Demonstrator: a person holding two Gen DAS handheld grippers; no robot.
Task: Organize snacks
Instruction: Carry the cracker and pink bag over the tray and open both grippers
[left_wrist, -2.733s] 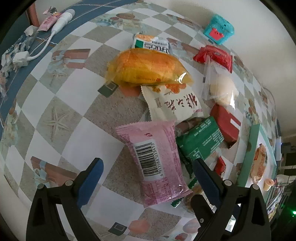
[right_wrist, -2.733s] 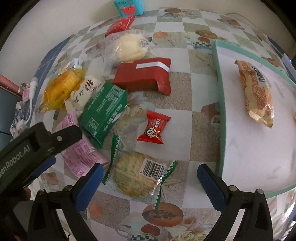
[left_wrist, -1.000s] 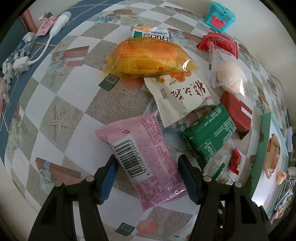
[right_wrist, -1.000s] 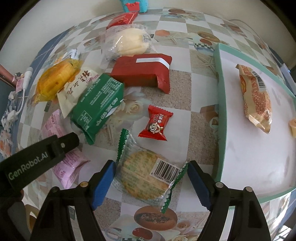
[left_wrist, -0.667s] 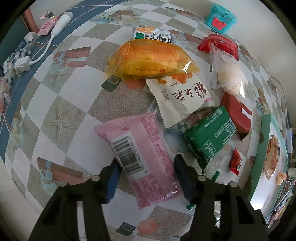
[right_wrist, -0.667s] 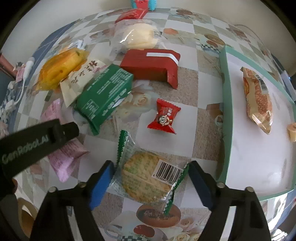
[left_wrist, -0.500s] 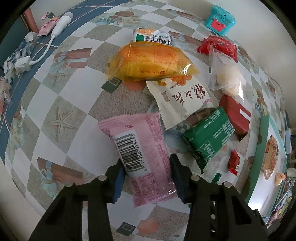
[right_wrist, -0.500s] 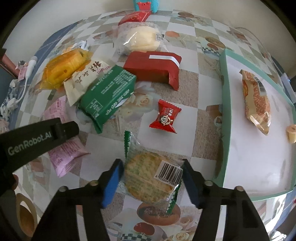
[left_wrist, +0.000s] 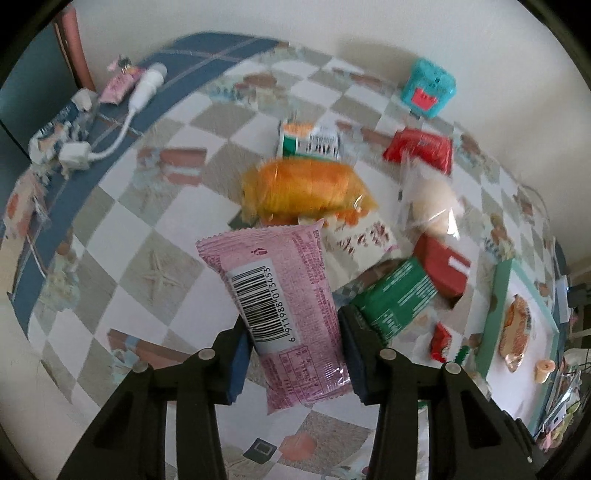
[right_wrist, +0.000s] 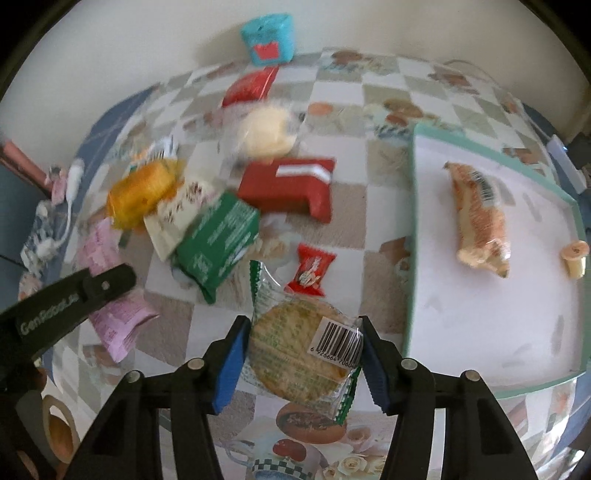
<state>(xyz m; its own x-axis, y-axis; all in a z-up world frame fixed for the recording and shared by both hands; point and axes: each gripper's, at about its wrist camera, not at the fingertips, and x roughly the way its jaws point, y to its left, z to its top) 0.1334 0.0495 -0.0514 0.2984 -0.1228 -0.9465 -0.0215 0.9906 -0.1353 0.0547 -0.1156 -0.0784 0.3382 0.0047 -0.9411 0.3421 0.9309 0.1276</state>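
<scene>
My left gripper (left_wrist: 293, 338) is shut on a pink snack packet (left_wrist: 280, 295) with a barcode, lifted off the checked tablecloth and tilted toward the camera. In the right wrist view the same pink snack packet (right_wrist: 110, 295) shows at the left under the left gripper's black arm. My right gripper (right_wrist: 301, 343) is shut on a clear green-edged packet holding a round biscuit (right_wrist: 299, 347), raised above the table. A white tray with a teal rim (right_wrist: 412, 236) lies to the right, holding a long orange-wrapped snack (right_wrist: 478, 225) and a small yellow piece (right_wrist: 572, 258).
Snacks lie heaped mid-table: a green packet (right_wrist: 218, 236), a red box (right_wrist: 288, 188), a small red candy (right_wrist: 312, 271), an orange bread bag (left_wrist: 306, 188), a white packet (left_wrist: 354, 236), a clear-bagged bun (right_wrist: 266, 133). A teal box (left_wrist: 426, 88) stands by the wall. A white cable (left_wrist: 110, 133) lies far left.
Both grippers closed on their packets and rose; the pink packet and the biscuit packet have come up off the table, and the other snacks look farther away.
</scene>
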